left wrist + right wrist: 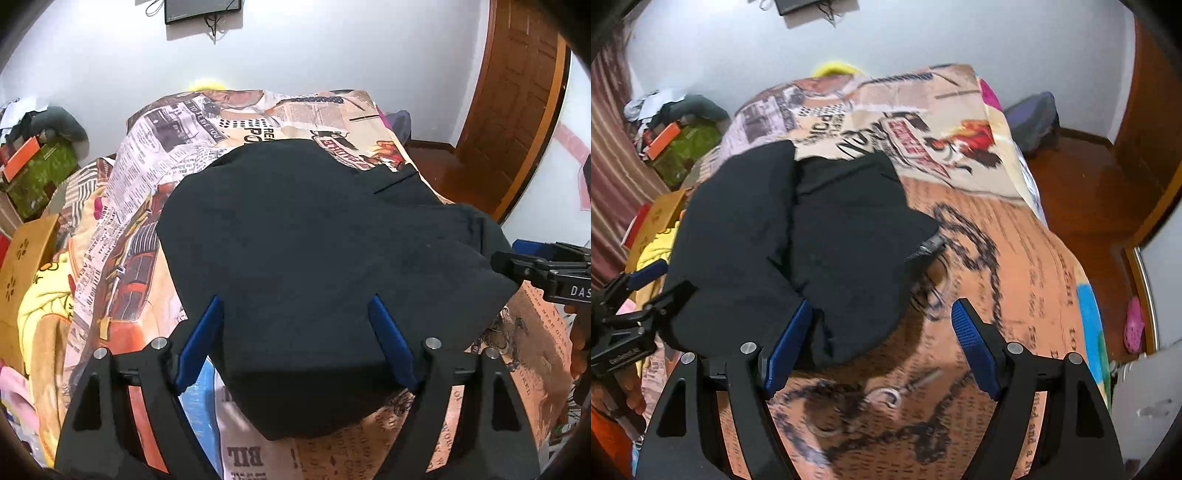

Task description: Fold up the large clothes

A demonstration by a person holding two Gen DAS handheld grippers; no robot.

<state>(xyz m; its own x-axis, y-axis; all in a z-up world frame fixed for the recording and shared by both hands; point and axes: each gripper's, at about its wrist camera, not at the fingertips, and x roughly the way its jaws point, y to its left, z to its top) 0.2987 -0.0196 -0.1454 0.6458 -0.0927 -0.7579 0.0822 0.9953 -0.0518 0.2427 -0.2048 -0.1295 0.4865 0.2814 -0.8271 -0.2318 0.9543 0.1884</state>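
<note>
A black garment (314, 229) lies folded in a bundle on a bed covered by a newspaper-print sheet (166, 155). In the left wrist view my left gripper (295, 301) is open above the garment's near edge, with the fabric spreading under and between its blue pads (201, 343). My right gripper (535, 266) shows at that view's right edge, beside the garment's right corner. In the right wrist view the right gripper (882, 304) stands open over the sheet (1015, 258). Its left pad (786, 347) is next to the garment (812, 221). The left gripper (635, 295) is at the garment's left side.
Left of the bed are a cardboard box (22, 258), yellow cloth (40, 314) and a green box (40, 173). A wooden door (517, 92) and red-brown floor (454, 173) lie to the right. A dark bag (1034, 118) and a pink shoe (1134, 328) rest on the floor.
</note>
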